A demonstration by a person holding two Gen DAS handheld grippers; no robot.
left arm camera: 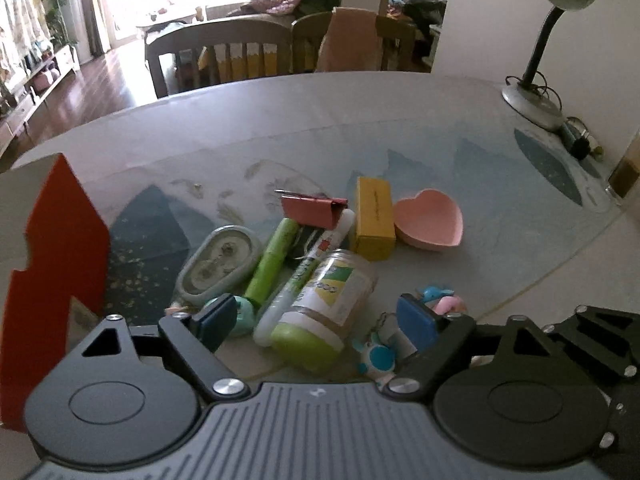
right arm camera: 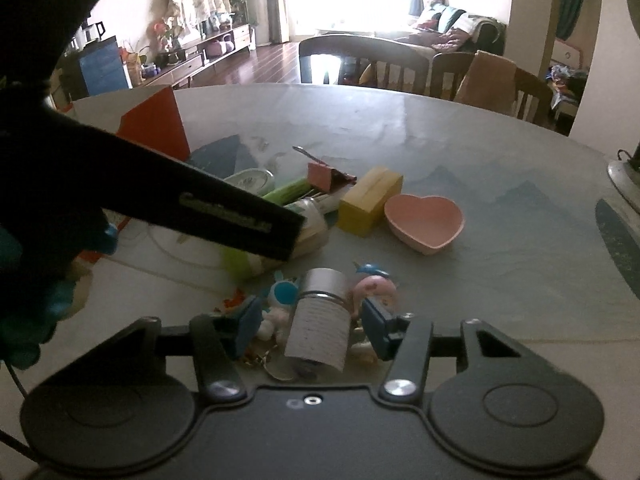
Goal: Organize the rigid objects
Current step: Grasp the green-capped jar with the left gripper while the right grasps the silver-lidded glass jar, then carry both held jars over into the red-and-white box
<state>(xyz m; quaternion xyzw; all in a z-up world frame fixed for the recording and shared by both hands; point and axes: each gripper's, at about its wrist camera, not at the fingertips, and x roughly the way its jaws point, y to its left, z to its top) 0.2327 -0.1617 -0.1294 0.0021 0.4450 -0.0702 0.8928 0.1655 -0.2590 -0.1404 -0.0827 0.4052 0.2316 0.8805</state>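
A pile of small items lies on the table. In the left wrist view my left gripper [left arm camera: 316, 322] is open above a clear jar with a green lid [left arm camera: 324, 312], next to a white marker [left arm camera: 304, 276], a green marker [left arm camera: 270, 262], a tape dispenser [left arm camera: 218, 264], a pink binder clip [left arm camera: 314, 210], a yellow box [left arm camera: 374, 218] and a pink heart dish [left arm camera: 430, 218]. In the right wrist view my right gripper [right arm camera: 310, 320] is open with a small silver-capped bottle [right arm camera: 320, 320] lying between its fingers, touching neither pad. Toy keychains [right arm camera: 374, 286] lie beside it.
A red and white box [left arm camera: 56, 260] stands at the left, also seen in the right wrist view [right arm camera: 154, 124]. A desk lamp [left arm camera: 536, 92] stands at the far right. Chairs [left arm camera: 224, 52] stand behind the table's far edge. The left gripper's body [right arm camera: 160, 196] crosses the right wrist view.
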